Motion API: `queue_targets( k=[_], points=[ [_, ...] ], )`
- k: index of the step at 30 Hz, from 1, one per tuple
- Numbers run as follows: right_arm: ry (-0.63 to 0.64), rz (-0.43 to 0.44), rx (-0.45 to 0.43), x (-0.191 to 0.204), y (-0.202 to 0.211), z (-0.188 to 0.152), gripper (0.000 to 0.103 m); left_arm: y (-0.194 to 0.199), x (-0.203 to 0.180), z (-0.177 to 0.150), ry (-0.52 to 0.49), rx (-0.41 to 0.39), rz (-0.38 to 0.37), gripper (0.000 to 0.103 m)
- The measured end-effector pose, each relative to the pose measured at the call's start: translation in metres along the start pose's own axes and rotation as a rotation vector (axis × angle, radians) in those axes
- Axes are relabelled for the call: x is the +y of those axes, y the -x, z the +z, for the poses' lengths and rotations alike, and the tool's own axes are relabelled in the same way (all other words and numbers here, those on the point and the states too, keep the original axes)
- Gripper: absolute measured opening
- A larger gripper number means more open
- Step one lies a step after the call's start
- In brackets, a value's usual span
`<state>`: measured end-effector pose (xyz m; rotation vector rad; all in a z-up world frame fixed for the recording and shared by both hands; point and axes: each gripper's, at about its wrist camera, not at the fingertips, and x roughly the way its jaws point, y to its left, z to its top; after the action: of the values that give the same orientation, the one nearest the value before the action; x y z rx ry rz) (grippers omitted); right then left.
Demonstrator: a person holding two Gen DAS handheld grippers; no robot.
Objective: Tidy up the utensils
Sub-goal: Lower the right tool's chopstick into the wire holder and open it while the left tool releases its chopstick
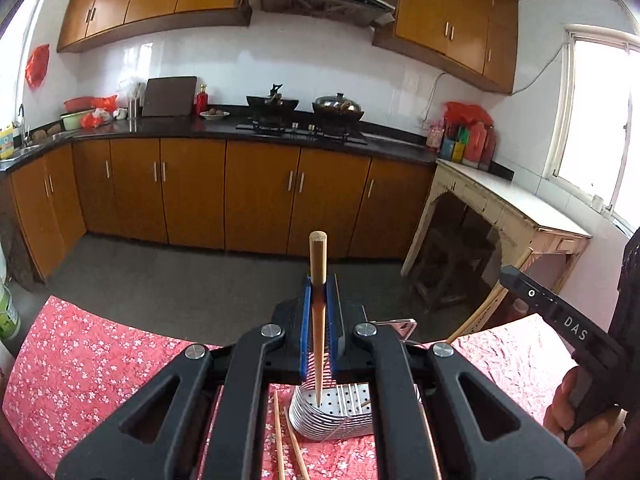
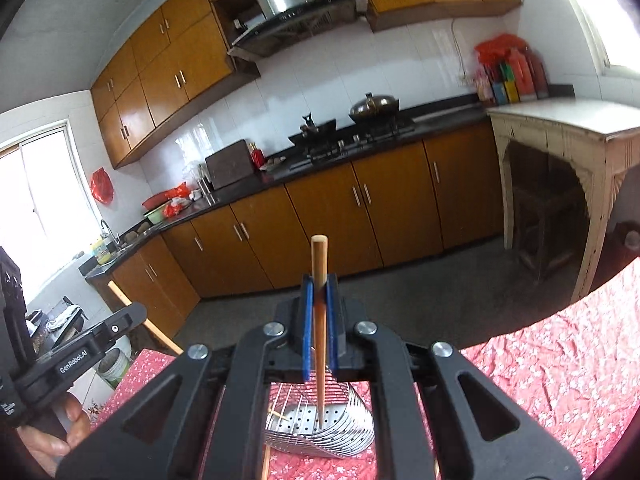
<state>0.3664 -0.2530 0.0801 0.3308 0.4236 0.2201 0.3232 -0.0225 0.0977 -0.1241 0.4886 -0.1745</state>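
My left gripper is shut on a wooden chopstick that stands upright between its blue pads, thin tip down inside a steel wire utensil holder on the red floral tablecloth. My right gripper is shut on a second chopstick, tip likewise down over the same steel holder, which has a perforated floor. Each view shows the other gripper at its edge: the right one with its chopstick, the left one likewise, both gripped by a hand.
Two loose chopsticks lie on the red tablecloth left of the holder. Past the table's far edge is grey floor, brown kitchen cabinets, a stove with pots and a pale side table.
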Motion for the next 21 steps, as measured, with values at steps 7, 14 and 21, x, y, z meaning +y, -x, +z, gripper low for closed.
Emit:
queue_targets(
  k=[7,14,21],
  points=[
    [-0.044,-0.001,0.032,-0.012,-0.011,-0.003,0.011,-0.009,0.007,-0.002,0.007,0.029,0.019,0.007],
    [-0.068,-0.048,0.011,-0.023,0.001,0.0,0.027,-0.003,0.016,0.003,0.028,0.035,0.044,0.008],
    [-0.08,-0.09,-0.037,-0.034,0.033,0.003,0.036,0.017,0.031,0.007,0.07,0.014,0.072,0.013]
  ],
)
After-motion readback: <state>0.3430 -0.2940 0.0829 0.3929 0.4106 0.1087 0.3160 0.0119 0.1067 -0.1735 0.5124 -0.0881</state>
